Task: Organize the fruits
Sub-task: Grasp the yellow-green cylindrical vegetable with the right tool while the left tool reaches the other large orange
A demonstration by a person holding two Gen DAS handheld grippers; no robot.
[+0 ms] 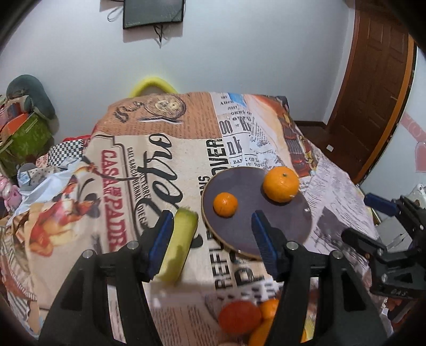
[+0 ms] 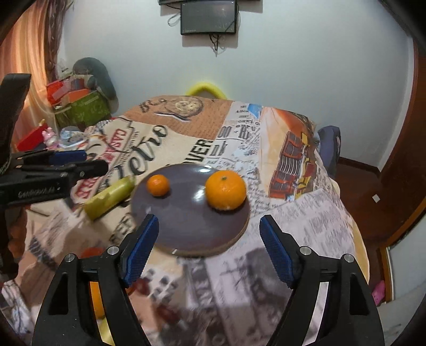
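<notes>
A printed patchwork tablecloth [image 2: 306,221] is spread over the table. On the far wall a dark monitor [image 2: 209,16] is mounted, cables hanging below. Boxes and clutter [image 2: 77,103] are stacked far left. A wooden door [image 1: 372,87] is seen right.

Two oranges [image 2: 158,185] [image 2: 225,189] on plate [image 2: 186,226], banana [image 2: 110,198] left.

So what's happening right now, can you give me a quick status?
Both grippers open, left, right, nothing held. Two oranges on plate; green fruit beside left fingers. Nothing blocking.
</notes>
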